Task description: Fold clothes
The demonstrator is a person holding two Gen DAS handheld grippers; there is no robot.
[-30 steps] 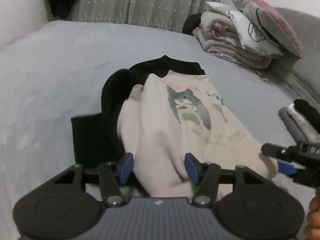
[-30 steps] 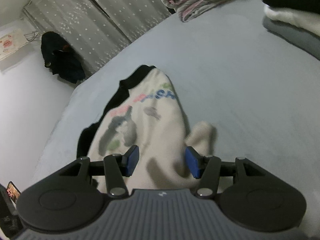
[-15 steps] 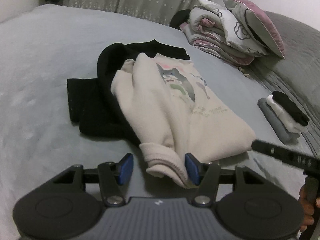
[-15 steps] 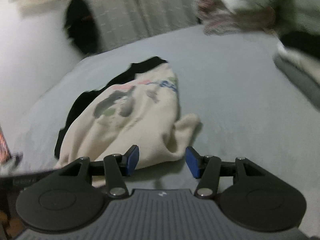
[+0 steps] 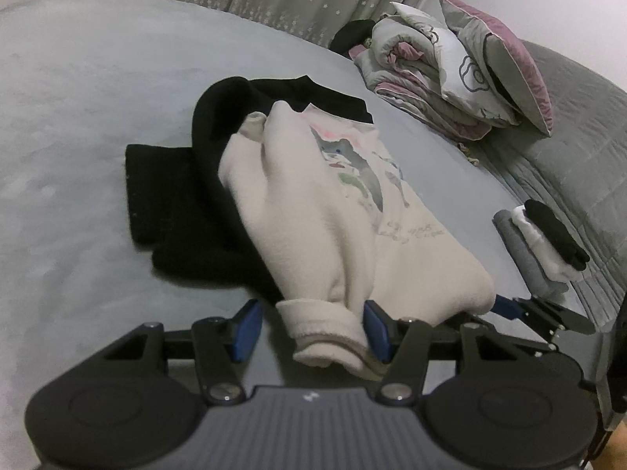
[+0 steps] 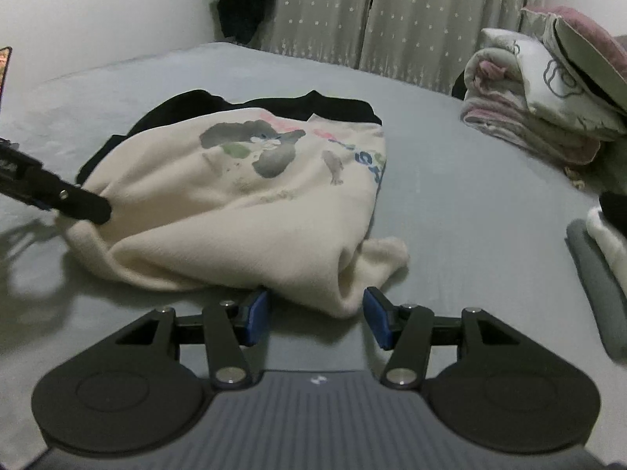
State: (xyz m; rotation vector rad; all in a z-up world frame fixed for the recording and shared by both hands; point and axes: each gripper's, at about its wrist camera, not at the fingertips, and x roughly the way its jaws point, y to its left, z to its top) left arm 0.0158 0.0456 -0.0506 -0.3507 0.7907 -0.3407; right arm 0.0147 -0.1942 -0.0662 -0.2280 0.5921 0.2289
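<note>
Sweatshirt [image 5: 345, 211], cream with a cartoon print, is spread on the grey bed [image 5: 78, 117] over a black garment [image 5: 176, 203], its hem bunched nearest the cameras. The left gripper [image 5: 311, 331] is held part open around the ribbed cuff [image 5: 329, 337], and the right gripper [image 6: 315, 317] part open at a hem corner, neither gripping, apparently ready to lift. Open bedding is left on both sides; a folded stack [image 5: 540, 243] lies near the right edge.
</note>
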